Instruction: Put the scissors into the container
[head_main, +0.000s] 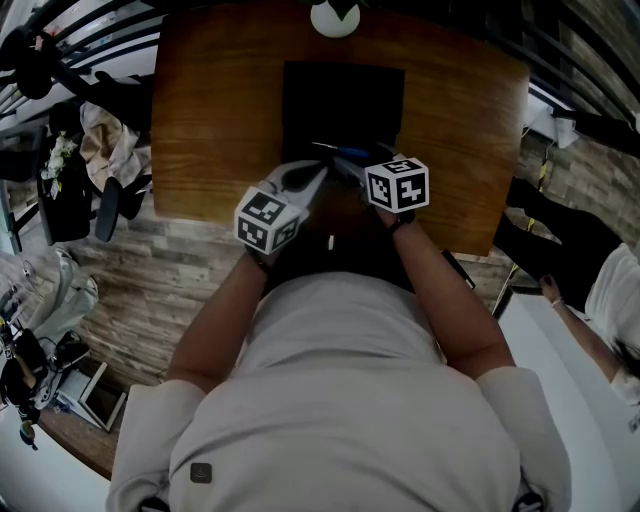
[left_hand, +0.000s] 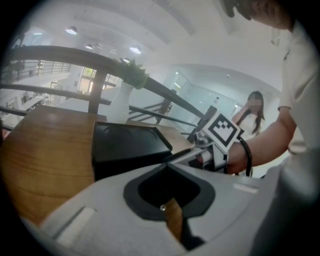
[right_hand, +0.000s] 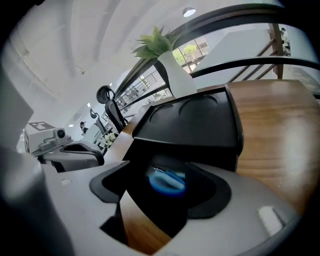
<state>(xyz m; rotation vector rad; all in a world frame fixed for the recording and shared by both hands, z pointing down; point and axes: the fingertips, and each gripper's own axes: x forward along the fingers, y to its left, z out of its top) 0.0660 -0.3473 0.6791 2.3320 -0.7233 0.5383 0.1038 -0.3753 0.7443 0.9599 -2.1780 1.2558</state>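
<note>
right gripper view: blurred scissors (right_hand: 167, 181), blue handle loop, between parted jaws of the right gripper (right_hand: 175, 167); left gripper (left_hand: 167, 166) closed.

Warm brown wooden table (head_main: 450, 120) with visible grain and a soft sheen. At upper centre sits a black container (head_main: 340, 95), smooth and mostly matt, plastic-looking. The scissors (right_hand: 167, 180) have a glossy blue plastic handle. The right gripper (right_hand: 167, 171) has a smooth, matt grey plastic shell. The floor (head_main: 140, 290) shows wood-grain planks.
</note>
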